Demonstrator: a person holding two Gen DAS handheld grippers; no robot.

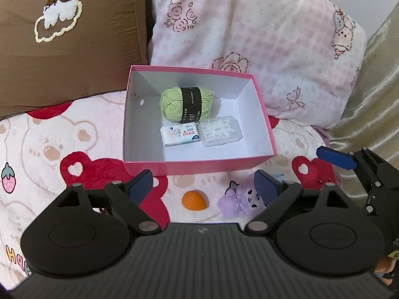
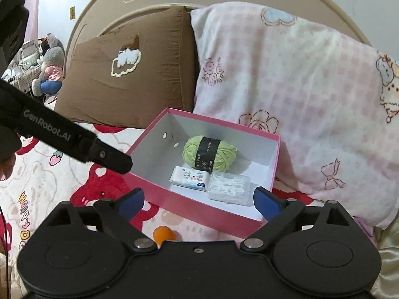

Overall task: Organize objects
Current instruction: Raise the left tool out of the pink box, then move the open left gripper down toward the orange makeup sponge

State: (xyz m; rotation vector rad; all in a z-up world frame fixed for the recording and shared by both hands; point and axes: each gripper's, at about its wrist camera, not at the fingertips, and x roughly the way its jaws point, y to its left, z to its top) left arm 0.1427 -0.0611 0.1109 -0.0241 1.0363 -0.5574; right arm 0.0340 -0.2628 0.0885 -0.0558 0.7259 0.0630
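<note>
In the left wrist view, the left gripper (image 1: pixel 203 186) is spread wide with nothing in it. The pink box (image 1: pixel 199 165) sits mid-frame, holding green yarn (image 1: pixel 172 104), a tissue pack (image 1: pixel 180 133) and a clear case (image 1: pixel 220 130). Low down lie an orange ball (image 1: pixel 194 200) and a purple plush (image 1: pixel 237 200). At the right edge, the right gripper (image 2: pixel 199 199) is spread wide too, holding nothing.

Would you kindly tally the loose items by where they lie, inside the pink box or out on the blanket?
Inside the pink cardboard box: 3 (green yarn ball with black band, white tissue packet, clear plastic case of white floss picks)
Out on the bear-print blanket: 2 (orange ball, purple plush toy)
Total: 5
</note>
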